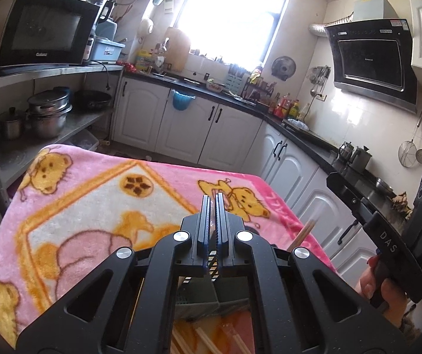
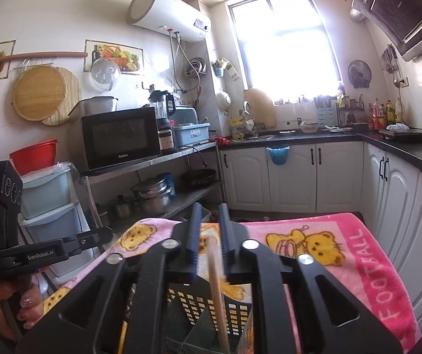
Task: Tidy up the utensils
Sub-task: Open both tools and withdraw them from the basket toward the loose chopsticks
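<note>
One chopstick (image 2: 215, 280) stands in the perforated holder (image 2: 199, 309) between the right gripper (image 2: 209, 236)'s parted fingers, seemingly released; left gripper (image 1: 213, 215) is closed and empty; more chopsticks (image 1: 208, 340) lie on the blanket (image 1: 92, 194).

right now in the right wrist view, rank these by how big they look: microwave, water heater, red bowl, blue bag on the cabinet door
1. microwave
2. water heater; it looks close to the microwave, and it sits farther from the camera, so this order is unsure
3. red bowl
4. blue bag, clearly the smallest
</note>
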Available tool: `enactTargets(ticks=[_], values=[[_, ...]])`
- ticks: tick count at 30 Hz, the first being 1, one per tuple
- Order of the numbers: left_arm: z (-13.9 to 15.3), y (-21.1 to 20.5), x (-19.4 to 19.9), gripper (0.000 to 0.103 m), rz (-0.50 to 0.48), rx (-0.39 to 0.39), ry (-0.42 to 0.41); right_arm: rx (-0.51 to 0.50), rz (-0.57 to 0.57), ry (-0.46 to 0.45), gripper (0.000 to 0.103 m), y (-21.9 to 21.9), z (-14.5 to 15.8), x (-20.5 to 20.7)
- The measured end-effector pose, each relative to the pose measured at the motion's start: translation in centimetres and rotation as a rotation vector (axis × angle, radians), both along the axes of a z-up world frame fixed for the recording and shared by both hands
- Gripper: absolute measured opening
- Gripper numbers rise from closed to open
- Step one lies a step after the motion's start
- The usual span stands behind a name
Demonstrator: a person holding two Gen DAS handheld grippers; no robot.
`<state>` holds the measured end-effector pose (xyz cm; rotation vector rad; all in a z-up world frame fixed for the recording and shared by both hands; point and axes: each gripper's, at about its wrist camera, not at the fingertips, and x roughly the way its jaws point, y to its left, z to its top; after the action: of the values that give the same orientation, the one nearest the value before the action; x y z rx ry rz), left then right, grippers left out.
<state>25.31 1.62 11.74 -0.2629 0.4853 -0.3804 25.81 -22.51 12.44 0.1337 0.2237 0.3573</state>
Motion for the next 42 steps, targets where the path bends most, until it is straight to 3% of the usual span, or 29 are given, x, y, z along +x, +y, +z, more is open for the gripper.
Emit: enactTargets(ticks=[3,5,11,23,33,42], values=[[-0.4,0.3,-0.2,0.013,0.008,0.002,0.011,-0.003,-0.009,0.012,0.024,-0.2,-0.3,-0.2],[-0.6,0.5,-0.3,0.014,0.017,0.007,0.016,-0.004,-0.02,0.023,0.029,-0.5,-0.6,-0.5],[-1.2,1.2,-1.0,0.037,0.036,0.011,0.03,-0.01,-0.041,0.058,0.042,-1.2,-1.3,-1.2],[-1.5,2.5,-3.4,0.092,0.087,0.022,0.013,-0.014,-0.071,0.118,0.053,-2.3,-2.6,-3.0],[-2.3,2.8,-5.7,0.093,0.11,0.041,0.02,-0.017,-0.063,0.159,0.061,-2.3,-3.6,-4.9],[-3.5,3.2,-7.2,0.093,0.128,0.05,0.042,-0.051,-0.03,0.198,0.062,-1.8,-4.8,-6.4]])
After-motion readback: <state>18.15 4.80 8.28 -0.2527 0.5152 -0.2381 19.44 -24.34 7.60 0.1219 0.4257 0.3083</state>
